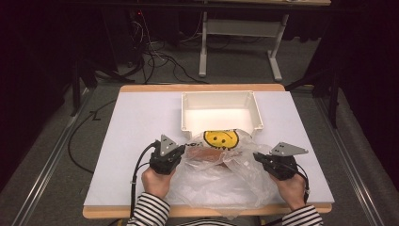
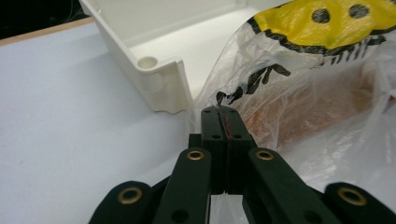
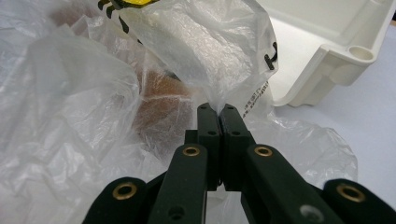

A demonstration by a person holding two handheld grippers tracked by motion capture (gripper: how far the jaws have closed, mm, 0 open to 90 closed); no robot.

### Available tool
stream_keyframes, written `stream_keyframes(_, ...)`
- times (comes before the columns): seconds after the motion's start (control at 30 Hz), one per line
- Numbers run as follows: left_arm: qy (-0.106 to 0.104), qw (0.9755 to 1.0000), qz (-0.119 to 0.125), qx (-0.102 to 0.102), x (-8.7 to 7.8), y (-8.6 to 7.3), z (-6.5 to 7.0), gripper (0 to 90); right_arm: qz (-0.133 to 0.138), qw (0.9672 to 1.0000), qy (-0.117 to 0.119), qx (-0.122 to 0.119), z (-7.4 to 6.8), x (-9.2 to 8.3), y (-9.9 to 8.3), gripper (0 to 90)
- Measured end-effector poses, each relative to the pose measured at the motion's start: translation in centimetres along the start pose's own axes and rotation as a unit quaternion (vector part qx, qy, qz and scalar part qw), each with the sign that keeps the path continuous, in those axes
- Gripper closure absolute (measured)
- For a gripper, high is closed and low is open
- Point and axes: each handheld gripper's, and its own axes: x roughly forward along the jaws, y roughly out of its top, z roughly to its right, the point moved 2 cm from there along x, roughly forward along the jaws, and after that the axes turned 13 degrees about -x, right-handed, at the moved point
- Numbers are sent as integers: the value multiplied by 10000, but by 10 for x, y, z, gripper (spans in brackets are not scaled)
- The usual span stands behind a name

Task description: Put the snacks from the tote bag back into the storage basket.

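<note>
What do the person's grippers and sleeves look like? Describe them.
Both the left gripper and right gripper are black, each topped by a grey three-cornered plate, with brass-ringed pivots on the jaw links. Black cables trail back. The sleeves are black-and-white striped.

Open counter (image 1: pixel 136 122) is left on both outer sides for a hand to pass, while the way ahead is blocked by the white tray (image 1: pixel 221 96), against whose near wall the crumpled plastic bag (image 1: pixel 221 181) is bunched.
</note>
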Motion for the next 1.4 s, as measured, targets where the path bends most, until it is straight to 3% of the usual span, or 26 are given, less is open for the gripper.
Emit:
stream_keyframes(0.47,242,9993,-159,-217,31,1,-13,900,-270,9995,32,170,5,23,-12,894)
stream_keyframes(0.8,122,9984,-384,-386,46,-10,-20,900,-371,9989,114,278,5,34,-18,894)
stream_keyframes(0.93,66,9987,-480,-182,43,-14,-14,900,-377,9989,128,247,3,35,-17,894)
stream_keyframes(1.1,-118,9983,-549,-135,38,-22,-9,900,-366,9989,152,251,2,33,-19,894)
stream_keyframes(1.27,-285,9974,-660,59,32,-29,1,900,-392,9987,209,233,0,32,-21,893)
stream_keyframes(1.4,-207,9990,-391,-45,26,-23,-3,900,-351,9990,112,234,5,28,-19,894)
